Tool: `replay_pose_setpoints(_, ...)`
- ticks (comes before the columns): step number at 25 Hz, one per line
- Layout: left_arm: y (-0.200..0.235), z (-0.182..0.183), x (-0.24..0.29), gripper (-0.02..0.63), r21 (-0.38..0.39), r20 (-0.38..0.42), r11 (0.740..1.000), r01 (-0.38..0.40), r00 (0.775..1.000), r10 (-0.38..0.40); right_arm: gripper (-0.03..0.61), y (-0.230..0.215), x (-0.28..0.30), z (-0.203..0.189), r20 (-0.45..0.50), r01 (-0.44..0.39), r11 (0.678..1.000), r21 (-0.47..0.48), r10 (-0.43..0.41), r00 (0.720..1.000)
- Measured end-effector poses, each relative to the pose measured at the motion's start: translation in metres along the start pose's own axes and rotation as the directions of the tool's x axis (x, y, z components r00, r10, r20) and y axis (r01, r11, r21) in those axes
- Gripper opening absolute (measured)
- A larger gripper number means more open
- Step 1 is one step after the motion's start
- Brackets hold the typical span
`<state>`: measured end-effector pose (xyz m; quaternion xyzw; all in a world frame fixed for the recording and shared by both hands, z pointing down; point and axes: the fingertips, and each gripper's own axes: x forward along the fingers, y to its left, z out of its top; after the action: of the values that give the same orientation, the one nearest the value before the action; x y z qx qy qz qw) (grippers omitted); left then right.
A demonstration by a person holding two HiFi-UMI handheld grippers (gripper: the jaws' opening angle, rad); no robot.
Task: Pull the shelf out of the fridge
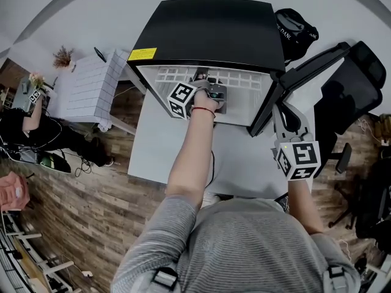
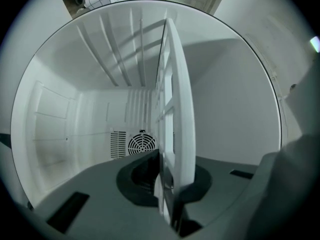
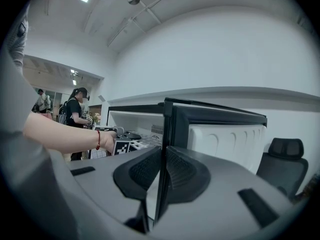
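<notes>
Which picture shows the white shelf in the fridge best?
The head view: it looks down on the white plastic grid shelf, showing its lattice. The left gripper view sees it edge-on, pinched in that gripper's fingers. The right gripper view catches only a far-off bit.

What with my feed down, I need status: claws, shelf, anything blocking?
Left claw shut on white shelf, shelf not yet out of fridge. Right claw shut on open door edge. Nothing visibly blocking.

Nothing can be read outright. A yellow label (image 1: 142, 54) on the black top of the fridge (image 1: 214, 29), beyond and left of the left tongs (image 1: 206, 81), carries print too small to make out. White lettering on the black bag (image 1: 297, 30), beyond the right tongs (image 1: 278, 113), is just as illegible.
</notes>
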<state>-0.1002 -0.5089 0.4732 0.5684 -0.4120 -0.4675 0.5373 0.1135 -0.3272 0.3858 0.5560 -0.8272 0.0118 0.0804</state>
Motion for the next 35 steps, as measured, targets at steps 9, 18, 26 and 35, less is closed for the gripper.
replay_pose_setpoints(9,-0.002,-0.001,-0.011,0.034,-0.009,0.014,1.000,0.007,1.000,-0.007,0.021,0.000,0.001,0.000,-0.004,0.017,1.000,-0.002,-0.017,1.000)
replay_pose_setpoints(18,-0.004,-0.003,-0.026,0.034,-0.005,0.037,1.000,0.011,0.999,-0.011,0.023,-0.001,0.000,-0.001,-0.004,0.072,0.997,-0.001,-0.072,0.997)
replay_pose_setpoints(26,-0.006,-0.002,-0.037,0.034,0.002,0.051,1.000,0.012,0.999,-0.012,0.026,-0.002,0.001,-0.001,0.008,0.150,0.989,-0.010,-0.150,0.989)
replay_pose_setpoints(35,-0.007,-0.003,-0.051,0.034,0.009,0.052,1.000,0.023,0.998,-0.024,0.026,-0.001,0.001,-0.002,0.003,0.177,0.984,-0.008,-0.177,0.984)
